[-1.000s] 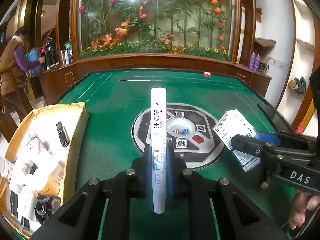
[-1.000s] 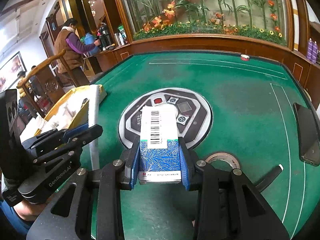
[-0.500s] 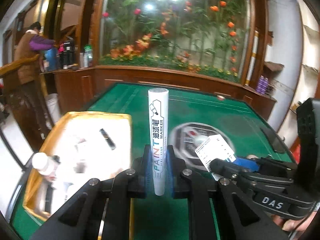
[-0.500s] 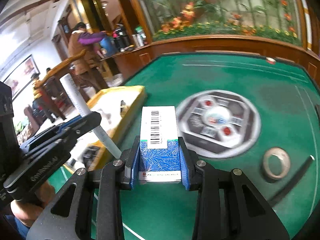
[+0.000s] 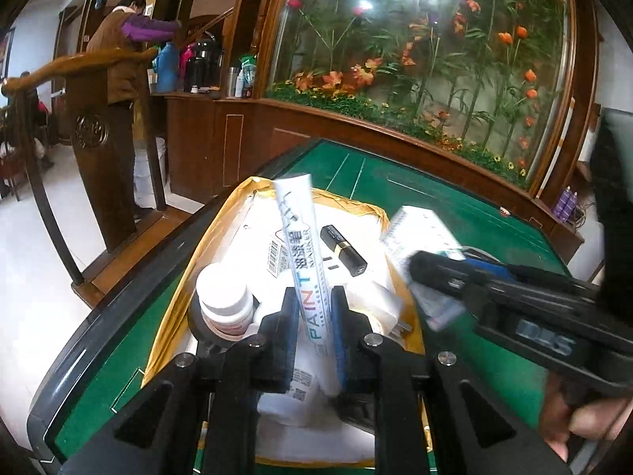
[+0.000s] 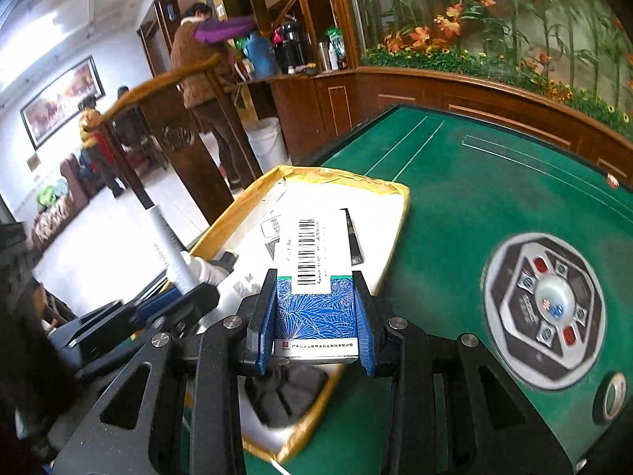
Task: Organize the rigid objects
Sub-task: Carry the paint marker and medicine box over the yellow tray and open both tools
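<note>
The left gripper [image 5: 314, 336] is closed on a white paint marker [image 5: 304, 261], clamped near its lower end between the two pads; most of the barrel projects forward and upward beyond the fingertips, tilted slightly left. The marker is held above the yellow-rimmed tray [image 5: 174, 289], over a white-capped bottle [image 5: 225, 301], a black lipstick tube [image 5: 343, 250] and white packets already lying inside.

The right gripper [image 6: 314, 320] is closed on a blue-and-white carton [image 6: 314, 273] bearing a barcode label, pinched across its narrow sides at the printed blue end — the labelled end extends ahead of the fingers. The carton is held over the tray's edge nearest the green table [image 6: 474, 206].

Judged handling: the marker is stiff, light and smooth-walled, so it may pivot or slip when held this low; a grip nearer mid-barrel would be steadier. The carton is light and rigid enough to carry, but thin card may be dented by hard pressure; the flat side faces are the proper hold. Both items are judged ready for release into the tray — free space there is limited.
</note>
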### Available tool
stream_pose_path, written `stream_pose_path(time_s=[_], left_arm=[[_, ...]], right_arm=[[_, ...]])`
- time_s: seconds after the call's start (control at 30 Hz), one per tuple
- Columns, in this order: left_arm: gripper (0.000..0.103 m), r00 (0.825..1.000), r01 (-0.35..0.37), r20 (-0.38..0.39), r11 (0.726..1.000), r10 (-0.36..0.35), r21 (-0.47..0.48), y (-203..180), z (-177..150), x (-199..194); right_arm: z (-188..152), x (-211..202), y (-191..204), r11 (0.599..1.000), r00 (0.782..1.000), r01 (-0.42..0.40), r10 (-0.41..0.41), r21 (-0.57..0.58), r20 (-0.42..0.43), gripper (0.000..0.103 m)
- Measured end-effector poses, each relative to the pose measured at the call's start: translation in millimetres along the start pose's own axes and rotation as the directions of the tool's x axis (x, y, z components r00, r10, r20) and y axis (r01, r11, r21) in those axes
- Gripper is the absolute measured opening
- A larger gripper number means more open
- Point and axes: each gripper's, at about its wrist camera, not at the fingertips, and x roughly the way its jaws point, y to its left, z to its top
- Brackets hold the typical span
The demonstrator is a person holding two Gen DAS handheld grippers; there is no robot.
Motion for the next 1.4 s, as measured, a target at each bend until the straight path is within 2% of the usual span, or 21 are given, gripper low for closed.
stream_pose_path(time_s=[0.27, 0.5, 0.7, 1.1, 1.13, 1.23, 1.27, 1.33, 1.37, 1.4], left_arm=[[0.014, 1.000, -0.012, -0.018, 0.999, 0.012, -0.033, 26, -1, 8], [0.014, 1.000, -0.003, -0.018, 0.999, 0.003, -0.037, 32, 6, 10], [0.014, 0.999, 0.024, -0.025, 0.999, -0.024, -0.034, 34, 2, 9], [0.015, 0.998, 0.053, -0.028, 0.997, -0.054, -0.059, 37, 4, 2], [0.016, 0.998, 0.053, -0.026, 0.997, -0.054, -0.059, 37, 4, 0], [0.021, 0.998, 0.057, -0.013, 0.997, -0.058, -0.060, 36, 5, -5], [0.026, 0.998, 0.058, -0.009, 0.997, -0.059, -0.059, 35, 5, -6], [0.042, 0.998, 0.062, 0.003, 0.996, -0.062, -0.063, 35, 6, -10], [0.055, 0.998, 0.065, 0.016, 0.996, -0.064, -0.066, 35, 6, -14], [0.061, 0.997, 0.067, 0.029, 0.995, -0.065, -0.068, 35, 7, -17]], right_arm=[[14, 51, 5, 0.999, 0.996, 0.037, -0.036, 0.012, -0.082, 0.034], [23, 64, 27, 0.995, 0.996, 0.079, -0.082, -0.064, -0.045, 0.034], [27, 69, 36, 0.992, 0.995, 0.090, -0.092, -0.091, -0.026, 0.034], [26, 60, 33, 0.997, 0.998, 0.058, -0.059, -0.052, -0.022, 0.035], [27, 57, 33, 0.997, 0.998, 0.058, -0.059, -0.050, -0.015, 0.038], [28, 48, 37, 0.997, 0.999, 0.053, -0.052, -0.053, 0.007, 0.048], [28, 45, 38, 0.997, 0.999, 0.052, -0.052, -0.054, 0.017, 0.049], [29, 39, 41, 0.997, 0.998, 0.048, -0.047, -0.057, 0.030, 0.049], [30, 37, 42, 0.997, 0.998, 0.045, -0.043, -0.059, 0.033, 0.049], [30, 34, 43, 0.997, 0.998, 0.044, -0.042, -0.060, 0.036, 0.049]])
